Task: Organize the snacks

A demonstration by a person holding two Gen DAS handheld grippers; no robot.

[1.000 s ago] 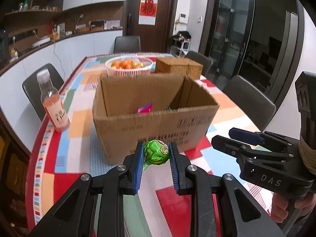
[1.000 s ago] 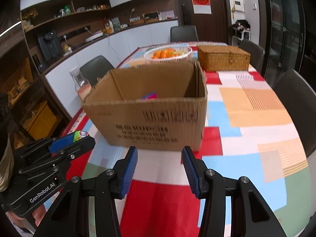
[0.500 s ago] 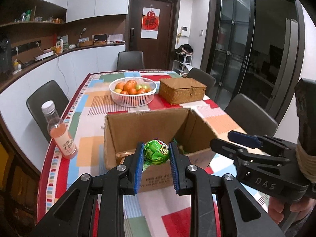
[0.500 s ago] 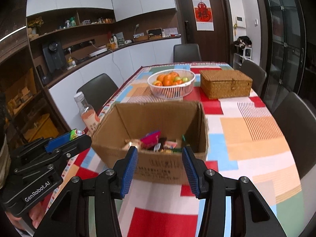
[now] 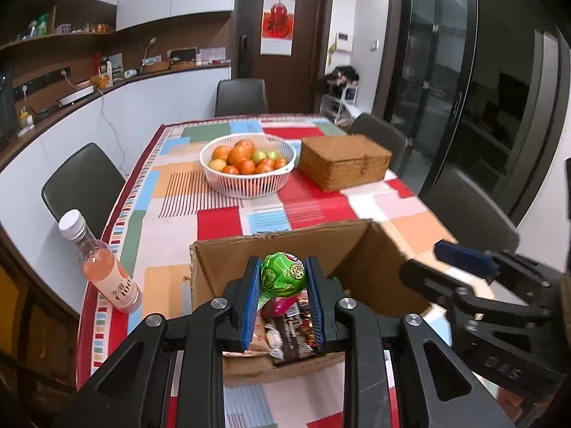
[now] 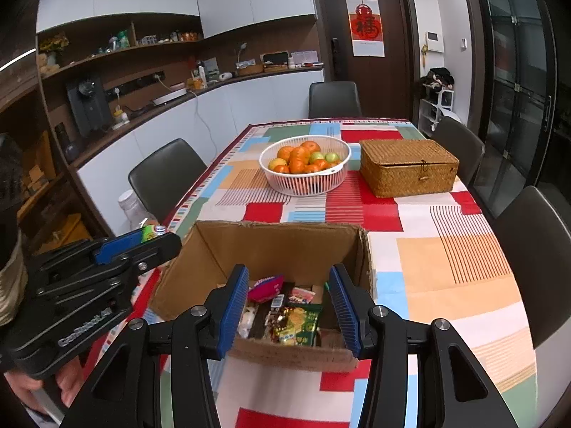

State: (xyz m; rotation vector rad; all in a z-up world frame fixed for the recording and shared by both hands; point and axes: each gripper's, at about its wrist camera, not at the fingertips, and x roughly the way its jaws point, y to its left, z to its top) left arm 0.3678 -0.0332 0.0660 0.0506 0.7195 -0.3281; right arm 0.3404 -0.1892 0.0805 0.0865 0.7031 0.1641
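My left gripper (image 5: 282,276) is shut on a round green-wrapped snack (image 5: 282,274) and holds it above the near edge of an open cardboard box (image 5: 228,260). The box holds several snack packets (image 6: 292,315). My right gripper (image 6: 291,303) is open and empty, held above the box's near side (image 6: 285,355). The left gripper also shows in the right wrist view (image 6: 142,239), to the left of the box, with the green snack (image 6: 151,231) peeking out. The right gripper shows at the right in the left wrist view (image 5: 464,260).
A pink drink bottle (image 5: 103,271) stands left of the box near the table edge. A white basket of fruit (image 5: 248,166) and a wicker box (image 5: 344,166) sit farther back on the patchwork tablecloth (image 6: 446,267). Dark chairs (image 6: 535,249) ring the table.
Both grippers have risen and tilted down, so the inside of the box now shows below them. The left gripper has carried the green snack from in front of the box to above it.
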